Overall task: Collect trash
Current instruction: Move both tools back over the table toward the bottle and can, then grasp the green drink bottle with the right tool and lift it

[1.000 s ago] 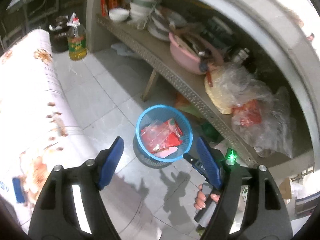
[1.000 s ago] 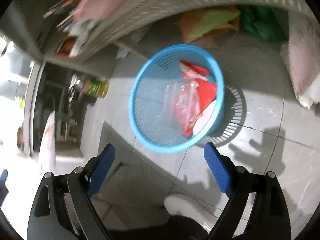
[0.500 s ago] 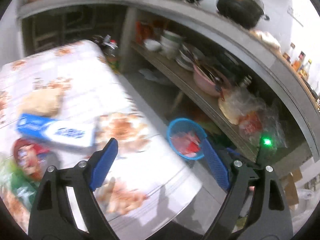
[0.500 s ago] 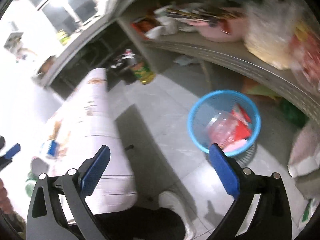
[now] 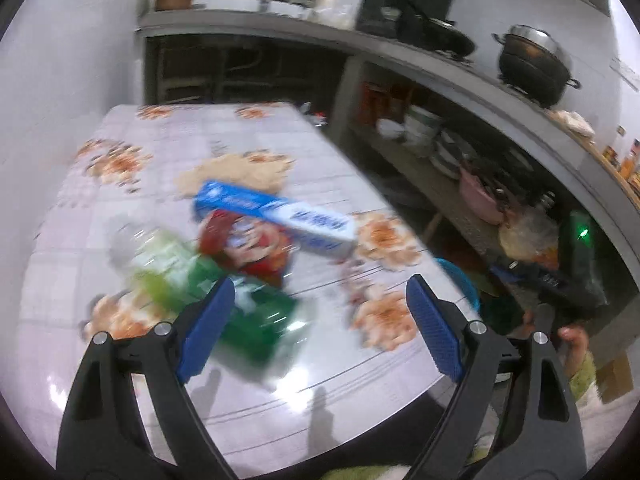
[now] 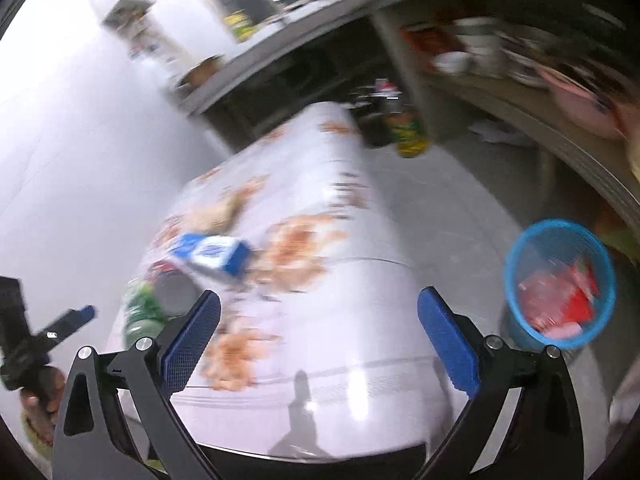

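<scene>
Both tools are up over the tabletop (image 5: 248,360) with its flowered cloth, and neither carries anything. The left hand-held gripper (image 5: 320,320) has its blue pads spread wide with nothing between them; the right hand-held gripper (image 6: 320,338) is spread just as wide and equally empty. To my eye this is the reach for the next piece of trash: some is already in the blue mesh basket (image 6: 516,264) on the floor beside the tabletop, and more lies waiting on the cloth.

What is left sits in a loose cluster toward the near-left part of the tabletop: a long blue-and-white box (image 5: 276,216), a red snack wrapper (image 5: 244,248) tucked against and partly under it, and a green plastic package (image 5: 256,320) nearest the left tool, whose left pad overlaps it in the picture. Everything there is smeared by motion, so I cannot tell whether the pad touches the package. The next move, I would judge, is to bring the left tool down over the green package, square the pads on either side of it and pinch; being soft film, it may crumple or slip.

The left wrist view gives the trash cluster close and shows only a sliver of the basket's rim past the table edge. The right wrist view shows the basket whole, with red wrappers (image 6: 560,300) inside, an oil bottle (image 6: 408,132) on the floor further off, and the left tool in the person's hand (image 6: 42,394) at the far left.
</scene>
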Tool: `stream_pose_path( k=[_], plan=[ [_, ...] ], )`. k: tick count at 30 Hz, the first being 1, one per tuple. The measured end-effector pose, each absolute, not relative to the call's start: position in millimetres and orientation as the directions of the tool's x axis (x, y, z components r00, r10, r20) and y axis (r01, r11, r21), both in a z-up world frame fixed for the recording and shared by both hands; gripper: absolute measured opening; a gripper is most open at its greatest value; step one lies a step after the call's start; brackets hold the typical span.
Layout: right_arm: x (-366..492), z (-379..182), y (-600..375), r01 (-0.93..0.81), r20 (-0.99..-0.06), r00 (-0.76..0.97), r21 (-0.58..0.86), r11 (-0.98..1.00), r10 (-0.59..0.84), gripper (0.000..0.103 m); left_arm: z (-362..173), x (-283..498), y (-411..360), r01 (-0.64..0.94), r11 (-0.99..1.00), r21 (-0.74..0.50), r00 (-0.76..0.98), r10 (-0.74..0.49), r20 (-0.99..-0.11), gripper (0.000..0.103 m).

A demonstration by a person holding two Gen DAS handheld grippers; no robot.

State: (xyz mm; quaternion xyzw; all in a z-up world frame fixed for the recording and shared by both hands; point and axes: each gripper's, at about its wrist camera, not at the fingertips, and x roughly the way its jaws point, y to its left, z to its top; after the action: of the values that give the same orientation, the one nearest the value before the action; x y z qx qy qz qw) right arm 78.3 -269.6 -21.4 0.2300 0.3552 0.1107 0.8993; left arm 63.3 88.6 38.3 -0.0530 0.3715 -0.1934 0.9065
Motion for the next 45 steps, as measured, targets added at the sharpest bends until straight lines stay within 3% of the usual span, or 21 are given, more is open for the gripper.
stream_pose_path(
  k=[7, 11, 12, 17, 21, 25, 30, 45],
  plan=[
    [105, 19, -194, -0.314, -0.508, 0.64, 0.513, 0.799, 0.577, 0.096, 13, 63, 147, 0.144, 0.951, -0.275, 0.677, -0.297, -0.673, 0.083],
    [119, 35, -130, -0.467, -0.517, 0.532, 0.482, 0.741, 0.671, 0.089, -6, 70, 171, 0.026, 0.966, -0.259, 0.666, -0.21, -0.716, 0.082],
    [120, 36, -117, -0.498, -0.53, 0.51, 0.461, 0.735, 0.678, 0.085, -10, 72, 175, 0.001, 0.967, -0.255, 0.662, -0.191, -0.725, 0.077],
    [130, 29, -31, -0.615, -0.657, 0.421, 0.3, 0.729, 0.625, 0.074, -22, 82, 208, -0.124, 0.948, -0.292, 0.648, -0.145, -0.748, 0.067],
    [142, 8, 12, -0.638, -0.755, 0.363, 0.227, 0.736, 0.547, 0.068, -25, 83, 223, -0.156, 0.936, -0.316, 0.658, -0.14, -0.74, 0.065],
    [146, 1, 29, -0.651, -0.803, 0.359, 0.151, 0.744, 0.476, 0.066, -25, 85, 227, -0.162, 0.934, -0.318, 0.663, -0.135, -0.736, 0.065],
    [153, -8, 44, -0.67, -0.85, 0.344, 0.076, 0.738, 0.399, 0.056, -30, 85, 232, -0.171, 0.922, -0.347, 0.66, -0.155, -0.735, 0.061],
    [140, -17, 29, -0.669, -0.88, 0.181, 0.217, 0.711, 0.439, 0.052, -31, 87, 242, -0.203, 0.912, -0.356, 0.675, -0.133, -0.726, 0.06]
  ],
)
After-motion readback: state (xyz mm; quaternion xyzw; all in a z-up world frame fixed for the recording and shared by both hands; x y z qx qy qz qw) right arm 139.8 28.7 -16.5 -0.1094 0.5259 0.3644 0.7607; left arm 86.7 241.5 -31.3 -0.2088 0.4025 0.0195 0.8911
